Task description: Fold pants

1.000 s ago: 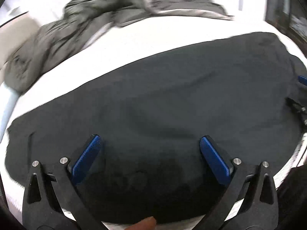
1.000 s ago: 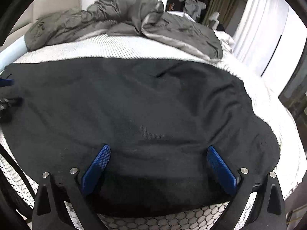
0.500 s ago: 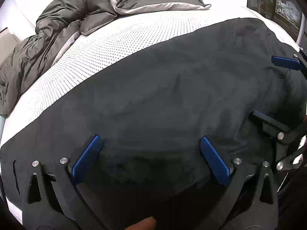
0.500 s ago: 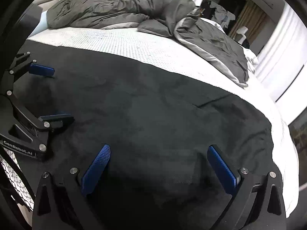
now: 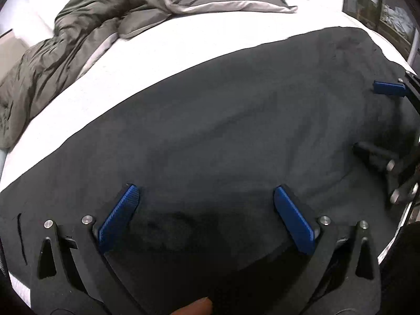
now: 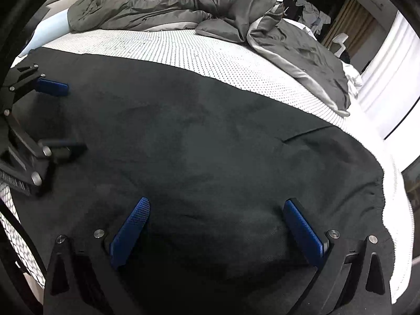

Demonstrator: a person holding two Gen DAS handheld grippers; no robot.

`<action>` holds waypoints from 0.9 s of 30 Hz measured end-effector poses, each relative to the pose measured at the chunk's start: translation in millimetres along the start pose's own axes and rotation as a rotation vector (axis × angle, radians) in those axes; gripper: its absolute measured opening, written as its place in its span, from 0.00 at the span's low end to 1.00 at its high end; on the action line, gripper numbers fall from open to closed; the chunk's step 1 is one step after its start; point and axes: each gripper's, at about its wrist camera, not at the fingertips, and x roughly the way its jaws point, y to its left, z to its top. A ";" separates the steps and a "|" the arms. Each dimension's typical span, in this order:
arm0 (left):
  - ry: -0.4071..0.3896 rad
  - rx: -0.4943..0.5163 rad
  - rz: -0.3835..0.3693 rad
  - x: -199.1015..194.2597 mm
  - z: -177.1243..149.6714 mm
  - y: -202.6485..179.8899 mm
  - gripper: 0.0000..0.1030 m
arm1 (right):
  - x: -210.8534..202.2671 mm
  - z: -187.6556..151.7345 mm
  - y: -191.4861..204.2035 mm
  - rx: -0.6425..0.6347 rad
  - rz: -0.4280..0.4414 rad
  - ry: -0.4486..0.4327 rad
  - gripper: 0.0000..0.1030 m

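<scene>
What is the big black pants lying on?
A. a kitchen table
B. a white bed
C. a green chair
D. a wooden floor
B. The black pants are spread flat across the white bed, whose dotted cover shows beyond their far edge, with a rumpled grey duvet piled farther back.

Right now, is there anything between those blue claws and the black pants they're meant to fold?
Nothing visible. Both the left gripper and right gripper are open directly over the black pants. The grey duvet lies farther back on the bed.
</scene>
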 end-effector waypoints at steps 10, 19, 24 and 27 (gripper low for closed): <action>0.038 -0.136 0.143 -19.8 -25.4 76.1 0.99 | -5.4 -46.0 -105.2 0.261 0.069 -0.015 0.98; 0.010 0.144 0.033 8.0 28.6 -8.6 1.00 | 22.7 6.8 -69.7 0.131 0.172 0.025 0.97; 0.018 0.012 0.029 8.8 12.9 53.6 1.00 | 14.3 -19.7 -133.7 0.222 0.064 0.051 0.71; 0.039 -0.082 0.061 4.6 5.3 88.2 1.00 | 2.4 -25.8 -164.6 0.291 0.152 0.038 0.57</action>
